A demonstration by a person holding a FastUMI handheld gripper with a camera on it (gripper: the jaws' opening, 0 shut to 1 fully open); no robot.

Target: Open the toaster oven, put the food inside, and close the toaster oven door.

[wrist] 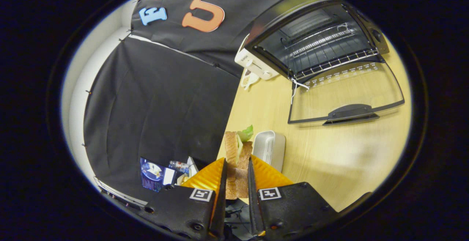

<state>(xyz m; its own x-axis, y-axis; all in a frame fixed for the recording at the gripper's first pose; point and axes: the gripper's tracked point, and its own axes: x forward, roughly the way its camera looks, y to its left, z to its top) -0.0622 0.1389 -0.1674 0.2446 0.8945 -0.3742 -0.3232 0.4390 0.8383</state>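
A: Two fingers at the bottom centre of the gripper view, and they're drawn narrow. The gripper [237, 182] has a sandwich [238, 160] clamped between them, both fingers pressing on its bread sides.

B: What does the sandwich look like?

A: Two toasted slices standing on edge, with a green leaf poking out at the top end, just above the fingertips. It's lifted off the wooden table [329, 153].

B: And the toaster oven?

A: The toaster oven [315, 36] sits in the upper right of the frame, well beyond the fingers, tilted by the lens. Its glass door [346, 94] is folded all the way down toward the table, the dark handle at its lower edge. The wire rack [329, 56] inside is bare.

B: Anything else near the sandwich?

A: A small white tray [270, 147] lies on the table just right of the sandwich, beyond the right finger. A white tag [250, 78] lies by the oven's left corner. At lower left, past the table's edge, there's a blue box [154, 175] and some clutter I can't make out.
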